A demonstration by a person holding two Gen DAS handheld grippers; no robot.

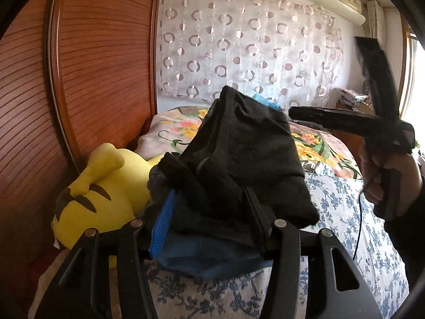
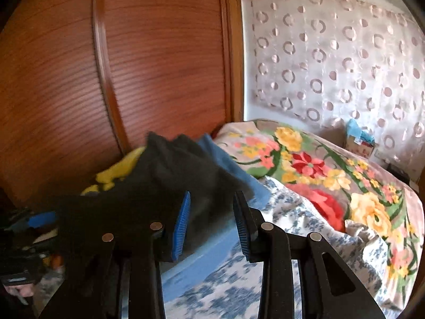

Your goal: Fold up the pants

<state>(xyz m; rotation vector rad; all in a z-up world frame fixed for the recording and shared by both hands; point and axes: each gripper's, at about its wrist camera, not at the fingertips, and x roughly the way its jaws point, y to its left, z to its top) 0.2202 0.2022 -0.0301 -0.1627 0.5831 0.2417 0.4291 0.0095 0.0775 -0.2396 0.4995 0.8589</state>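
The black pants (image 1: pixel 247 143) lie in a folded bundle on the bed, on top of a blue garment (image 1: pixel 207 260). My left gripper (image 1: pixel 209 194) straddles the bundle's near end. Its jaws stand apart with the cloth loose between them and the blue pad (image 1: pixel 163 223) not pressing. In the right wrist view the pants (image 2: pixel 170 170) lie just beyond my right gripper (image 2: pixel 212 196), which is open with nothing pinched between its blue pads (image 2: pixel 182 223). A hand (image 1: pixel 390 183) holds the right gripper out at the right of the left wrist view.
A yellow plush toy (image 1: pixel 106 191) lies left of the pants against the wooden wardrobe door (image 1: pixel 101 66). A floral blanket (image 2: pixel 318 175) covers the far bed, and a blue-white sheet (image 1: pixel 345 212) the near part. A tissue box (image 2: pixel 358 138) stands by the curtain.
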